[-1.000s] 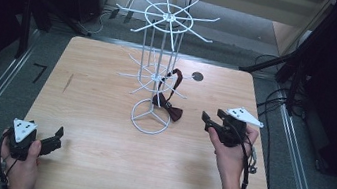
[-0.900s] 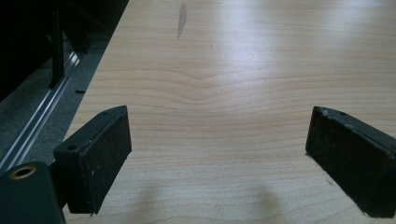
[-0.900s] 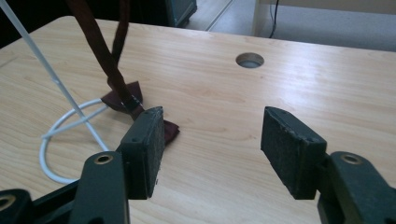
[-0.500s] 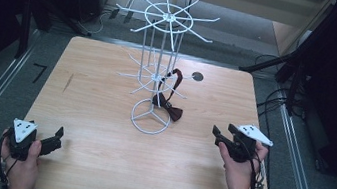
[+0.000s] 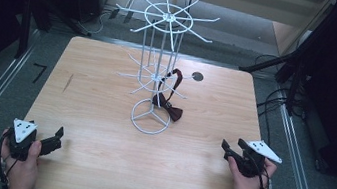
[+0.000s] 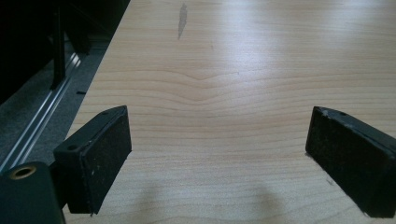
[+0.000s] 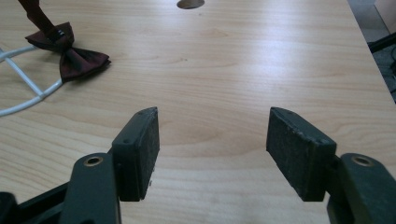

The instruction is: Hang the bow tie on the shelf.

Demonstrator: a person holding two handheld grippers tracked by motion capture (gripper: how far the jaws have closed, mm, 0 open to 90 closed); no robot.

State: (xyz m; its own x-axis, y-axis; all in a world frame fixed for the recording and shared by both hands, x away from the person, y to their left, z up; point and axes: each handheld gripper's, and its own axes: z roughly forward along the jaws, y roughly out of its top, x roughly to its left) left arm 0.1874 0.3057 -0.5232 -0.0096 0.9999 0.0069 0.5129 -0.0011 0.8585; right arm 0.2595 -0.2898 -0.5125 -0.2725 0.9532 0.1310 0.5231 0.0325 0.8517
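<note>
Wooden table [image 5: 102, 115] carries a wire rack [image 5: 158, 73] mid-surface, a bow tie [image 5: 167, 105] hanging off it onto the wood. Both grippers, left [image 5: 54, 139] and right [image 5: 229, 151], sit empty and spread at the near corners; the right's jaws have just been opening. Hanging looks finished; next, only a check
</note>
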